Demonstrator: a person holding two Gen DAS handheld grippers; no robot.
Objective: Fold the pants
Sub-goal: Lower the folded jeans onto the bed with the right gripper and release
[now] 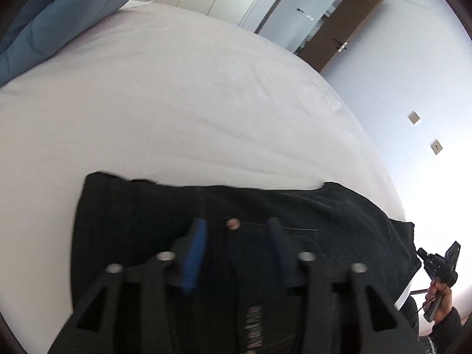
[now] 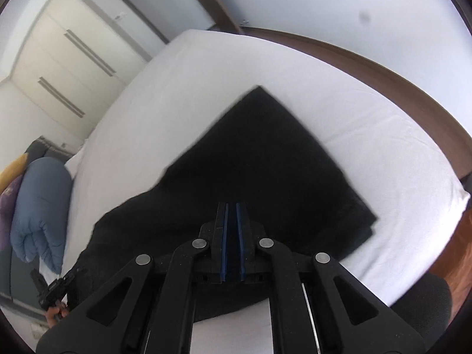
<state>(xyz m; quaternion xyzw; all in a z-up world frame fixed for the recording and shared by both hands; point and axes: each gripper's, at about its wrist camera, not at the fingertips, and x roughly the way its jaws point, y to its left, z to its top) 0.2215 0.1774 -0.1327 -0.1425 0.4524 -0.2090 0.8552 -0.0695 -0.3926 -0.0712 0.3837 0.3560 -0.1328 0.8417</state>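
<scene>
The black denim pants [image 1: 165, 206] are laid flat on the white-sheeted bed [image 1: 177, 103]. The left tool [image 1: 236, 230] is held wide above the waistband button, gripping nothing. The right tool [image 2: 232, 215] is seen nearly closed, empty, above the legs

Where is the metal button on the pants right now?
In the left wrist view, the metal button sits on the black pants lying on the white bed, between the open left tool's blue fingertips.

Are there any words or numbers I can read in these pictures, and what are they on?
White print on the left gripper: too blurred to read.
Round button on the black pants: marks too small to read.
Sign on the door: too small to read.
Right wrist view: nothing readable.
</scene>
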